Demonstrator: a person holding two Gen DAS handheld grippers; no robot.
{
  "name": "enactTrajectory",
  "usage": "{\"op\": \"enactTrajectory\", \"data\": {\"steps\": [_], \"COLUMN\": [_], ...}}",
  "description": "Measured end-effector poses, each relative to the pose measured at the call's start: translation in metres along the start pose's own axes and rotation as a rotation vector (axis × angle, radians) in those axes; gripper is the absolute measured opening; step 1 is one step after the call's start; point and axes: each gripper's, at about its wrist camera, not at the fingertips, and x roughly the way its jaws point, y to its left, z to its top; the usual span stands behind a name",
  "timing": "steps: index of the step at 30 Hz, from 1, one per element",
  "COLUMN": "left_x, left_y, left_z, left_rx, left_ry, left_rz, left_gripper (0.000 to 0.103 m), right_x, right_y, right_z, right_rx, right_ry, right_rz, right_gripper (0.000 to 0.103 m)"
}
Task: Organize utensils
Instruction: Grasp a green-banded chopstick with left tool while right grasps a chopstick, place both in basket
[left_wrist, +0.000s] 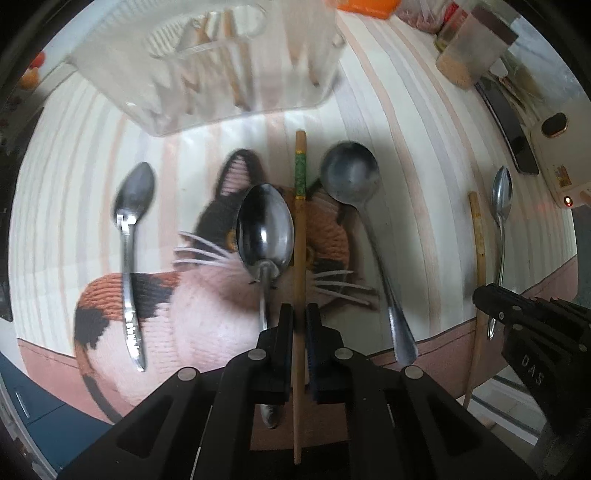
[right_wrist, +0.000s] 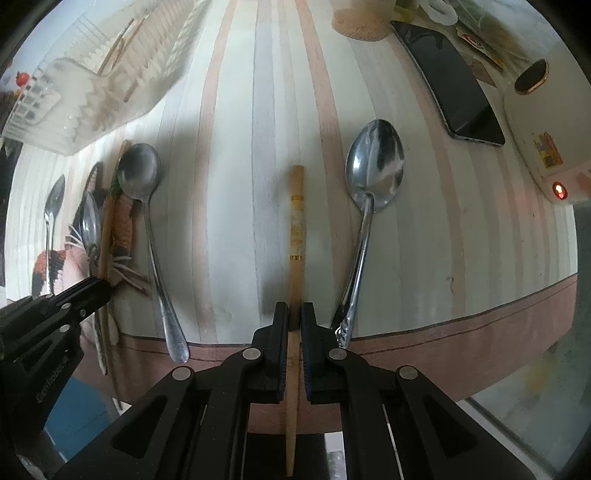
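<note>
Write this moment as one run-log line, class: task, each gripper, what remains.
task: organize utensils | left gripper: shut on green-banded chopstick | right gripper: shut on plain chopstick | remaining: spoons on mat | rack: behind

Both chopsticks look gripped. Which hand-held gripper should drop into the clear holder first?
Left, probably. The left hand-held gripper, clamping the green-banded chopstick, has the clear holder almost straight ahead; from the right hand-held gripper, the holder lies far off to the left.

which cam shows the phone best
The right wrist view. The black phone lies there large and nearly whole, screen up, beside the white appliance at the table's far right. In the left wrist view the phone is a thin dark sliver squeezed against the fisheye edge, its shape hard to read.
</note>
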Motion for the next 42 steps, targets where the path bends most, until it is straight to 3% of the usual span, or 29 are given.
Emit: {"op": "enactTrajectory", "data": {"steps": [16, 22, 28, 33, 37, 42], "left_x": [-0.07, -0.108, -0.159, -0.192, -0.18, -0.134], "left_y": [0.098, 0.137, 0.153, 0.146, 0.132, 0.125], "left_z": [-0.017, -0.007, 0.05, 0.125, 0.19, 0.231], "left_rx": [-0.251, -0.332, -0.344, -0.31, -0.265, -0.252], "left_ry": [-0.141, -0.232, -0.34, -0.369, -0.315, -0.203], "left_rz": [0.049, 0.057, -0.024, -0.18, -0.251, -0.275], "left_gripper": [0.004, 0.004, 0.004, 0.004, 0.004, 0.004], "right_x": [-0.071, -0.109, -0.168, -0.183, -0.166, -0.128], "right_y": [0.033, 0.047, 0.064, 0.087, 0.103, 0.114], "right_z": [0.045, 0.077, 0.136, 0.199, 0.244, 0.274], "right_rx": [-0.077, -0.082, -0.089, -0.09, -0.084, -0.065], "right_ry": [-0.11, -0.177, -0.271, -0.294, -0.256, -0.198], "right_rz": [0.138, 0.2, 0.28, 0.319, 0.316, 0.308], "right_gripper": [0.007, 0.007, 0.007, 0.007, 0.007, 0.007]}}
